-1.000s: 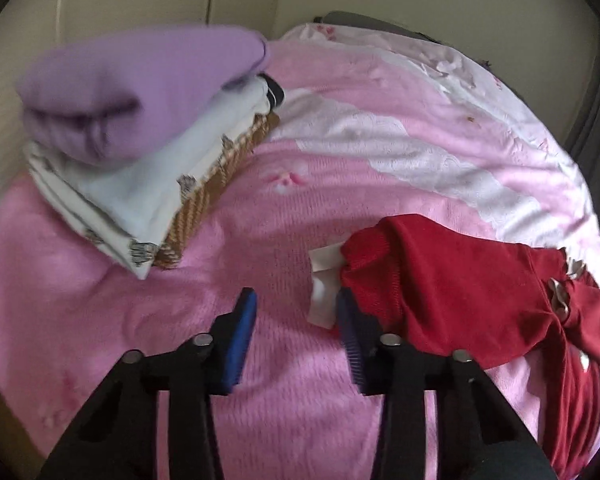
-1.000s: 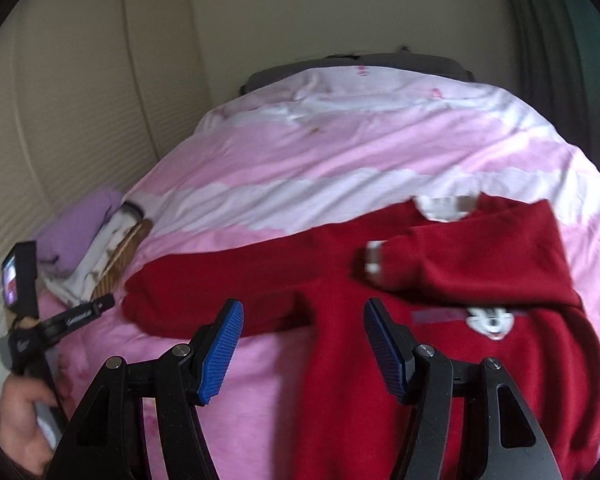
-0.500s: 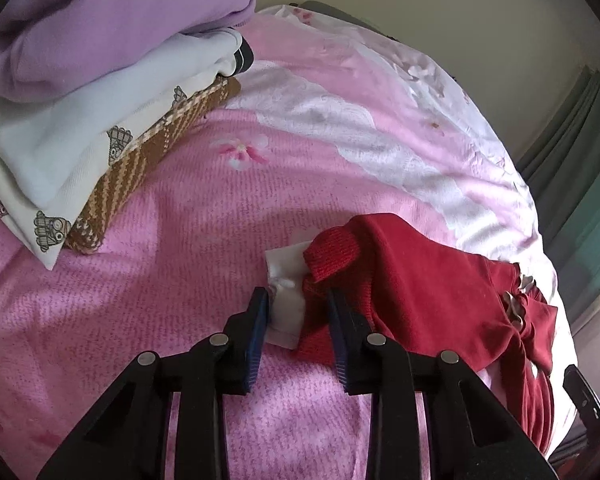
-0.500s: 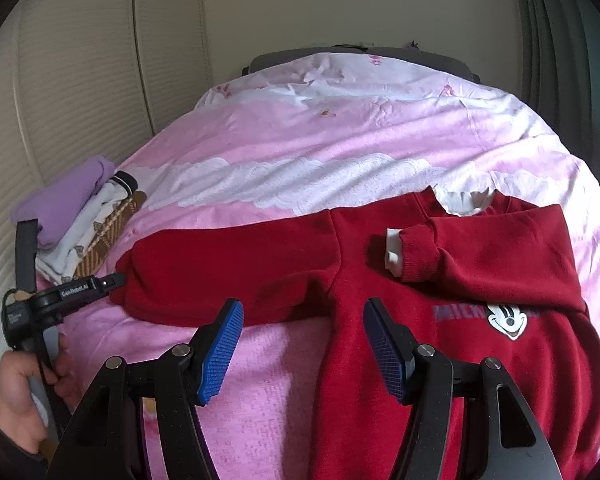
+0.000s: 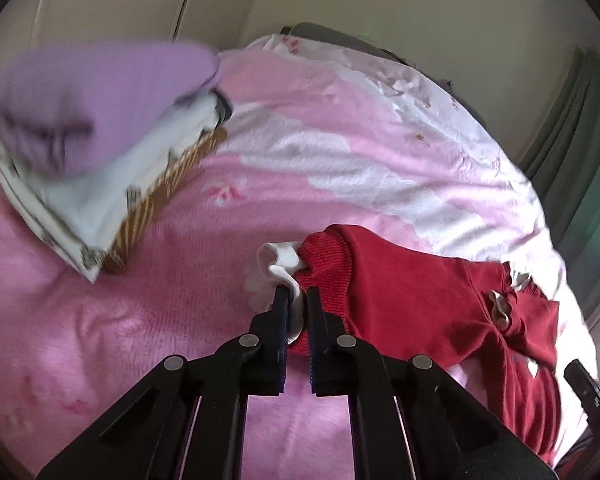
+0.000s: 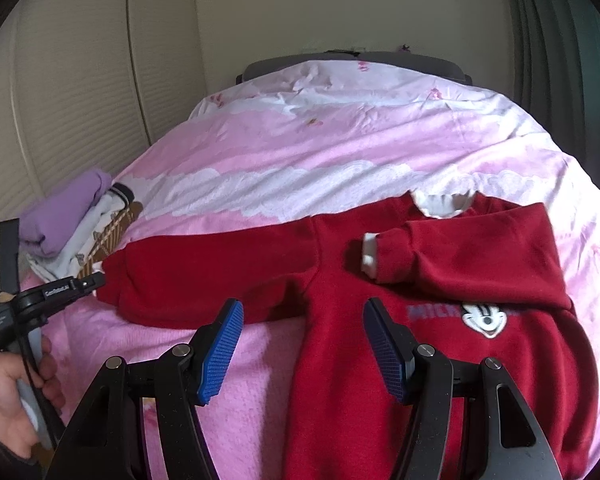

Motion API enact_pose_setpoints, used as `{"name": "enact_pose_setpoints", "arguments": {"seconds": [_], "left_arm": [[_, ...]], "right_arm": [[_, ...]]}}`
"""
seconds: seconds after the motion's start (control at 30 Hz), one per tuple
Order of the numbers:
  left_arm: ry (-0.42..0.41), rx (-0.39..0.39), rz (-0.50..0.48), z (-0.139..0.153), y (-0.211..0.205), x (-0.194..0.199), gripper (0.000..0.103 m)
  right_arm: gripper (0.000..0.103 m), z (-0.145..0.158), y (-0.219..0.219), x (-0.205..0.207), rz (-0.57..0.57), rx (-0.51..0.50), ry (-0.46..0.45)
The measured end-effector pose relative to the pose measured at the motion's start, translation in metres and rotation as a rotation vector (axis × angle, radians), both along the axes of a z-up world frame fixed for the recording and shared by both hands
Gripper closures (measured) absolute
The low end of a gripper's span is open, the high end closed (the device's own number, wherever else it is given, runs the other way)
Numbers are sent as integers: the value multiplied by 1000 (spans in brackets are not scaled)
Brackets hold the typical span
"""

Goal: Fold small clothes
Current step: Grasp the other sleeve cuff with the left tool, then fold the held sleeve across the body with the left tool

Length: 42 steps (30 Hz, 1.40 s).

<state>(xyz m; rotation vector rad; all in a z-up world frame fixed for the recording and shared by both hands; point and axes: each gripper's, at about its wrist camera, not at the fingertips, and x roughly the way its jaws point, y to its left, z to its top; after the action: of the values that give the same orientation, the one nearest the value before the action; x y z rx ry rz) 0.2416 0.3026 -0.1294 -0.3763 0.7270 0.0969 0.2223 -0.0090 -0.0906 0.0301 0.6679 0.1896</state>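
A small red sweater (image 6: 440, 320) with a cartoon mouse print lies on the pink bed. Its right sleeve is folded across the chest; its left sleeve (image 6: 204, 272) stretches out to the left. My left gripper (image 5: 297, 300) is shut on the white-and-red cuff (image 5: 288, 276) of that left sleeve and lifts it slightly; it also shows in the right wrist view (image 6: 94, 280) at the sleeve end. My right gripper (image 6: 302, 320) is open and empty, hovering above the sweater's lower body near the left armpit.
A stack of folded clothes (image 5: 100, 152), purple on top of white on brown, sits at the bed's left side, also in the right wrist view (image 6: 76, 224). A cream wardrobe wall (image 6: 80, 100) runs along the left. Green curtains (image 5: 580, 168) hang at right.
My left gripper moved onto the left sleeve cuff, closed on it and raised it. The right gripper stayed open and nearly still above the sweater.
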Motion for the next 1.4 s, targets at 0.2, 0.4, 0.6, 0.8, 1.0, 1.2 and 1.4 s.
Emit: {"name": "enact_pose_setpoints", "arguments": {"seconds": [0.2,0.4,0.6,0.8,1.0,1.2,1.4], "left_arm": [[-38,151,-35,50,-67,-16,94],[-74,240,-103,85,-142,-15,94],[-121,269,-213,112,-232,18,95],[-136,299,-318,118,-323,56,96],[-117,337,-436,100,-412,77,96],[-47,374,-498,53,-467,92,96],[-6,420,-535,15,-490,103,96]], "right_arm": [[40,11,-44,-5,-54,32,-7],[40,12,-101,-10,-120,48,19],[40,12,-166,-18,-198,107,30],[40,10,-242,-25,-314,187,41],[40,-4,-302,-29,-399,256,59],[40,-25,-336,-29,-451,285,92],[40,-38,-349,-21,-462,325,127]]}}
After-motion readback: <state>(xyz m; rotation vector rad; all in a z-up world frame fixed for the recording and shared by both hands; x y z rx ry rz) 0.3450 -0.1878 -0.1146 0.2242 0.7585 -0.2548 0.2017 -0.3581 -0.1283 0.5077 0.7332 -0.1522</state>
